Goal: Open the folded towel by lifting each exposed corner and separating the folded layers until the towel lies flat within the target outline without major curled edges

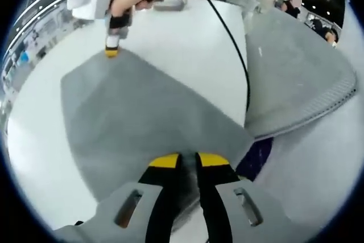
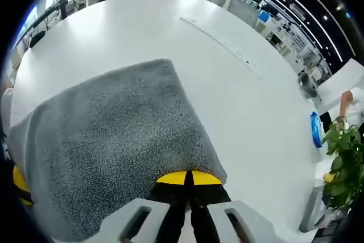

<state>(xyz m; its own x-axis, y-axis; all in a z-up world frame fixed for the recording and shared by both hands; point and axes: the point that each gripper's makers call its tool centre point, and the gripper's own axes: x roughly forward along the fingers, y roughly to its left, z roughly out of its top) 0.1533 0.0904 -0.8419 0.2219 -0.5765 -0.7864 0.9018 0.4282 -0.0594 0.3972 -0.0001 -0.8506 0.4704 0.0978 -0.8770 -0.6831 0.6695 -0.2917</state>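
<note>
My left gripper (image 1: 189, 160): jaws pinched on near towel (image 1: 142, 112) corner, cloth between yellow tips. My right gripper (image 2: 188, 178): jaws closed on towel (image 2: 114, 135) edge. In left gripper view, right gripper (image 1: 112, 52) sits at opposite far corner. Towel grey, spread on white table (image 2: 239, 101), one layer still doubled near table's edge. I judge it soft, light, limp; grip corners, pull taut. Second grey cloth (image 1: 296, 72) beyond cable (image 1: 230, 38).

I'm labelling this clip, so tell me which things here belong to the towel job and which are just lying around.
Part of the job:
grey terry towel
left gripper, shut on the towel's edge
right gripper, shut on the towel's corner
white table

Just lying about:
second grey folded cloth
black cable
green leafy plant
</note>
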